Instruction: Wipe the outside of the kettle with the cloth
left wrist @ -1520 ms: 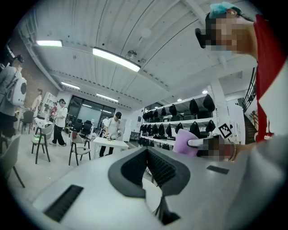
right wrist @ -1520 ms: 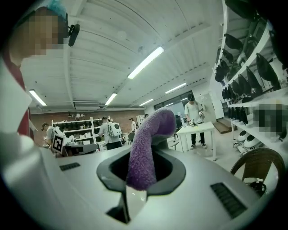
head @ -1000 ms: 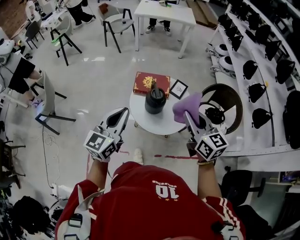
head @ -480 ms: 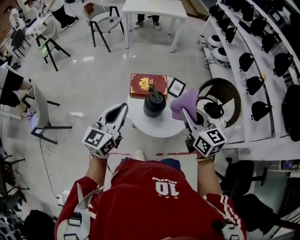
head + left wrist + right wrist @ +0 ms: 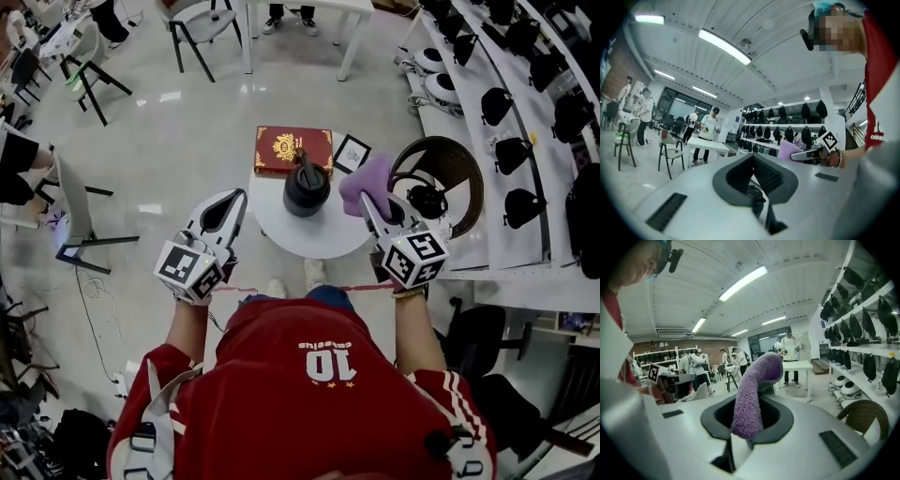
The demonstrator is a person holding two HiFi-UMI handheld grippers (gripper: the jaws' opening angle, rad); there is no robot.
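approach step: clenching the cloth (image 5: 367, 180) in right gripper (image 5: 371, 212) jaws, left gripper (image 5: 230, 202) jaws closed on nothing; next needs pressing cloth against kettle (image 5: 307, 188).

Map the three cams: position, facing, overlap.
Head view: on the head, steeply down at the kettle on the round table; red shirt, left gripper, right gripper show.
Left gripper view: on that gripper, tilted up toward the ceiling; shut, empty jaws.
Right gripper view: likewise; jaws clamp the purple cloth.
Shared: the cloth, in all three.
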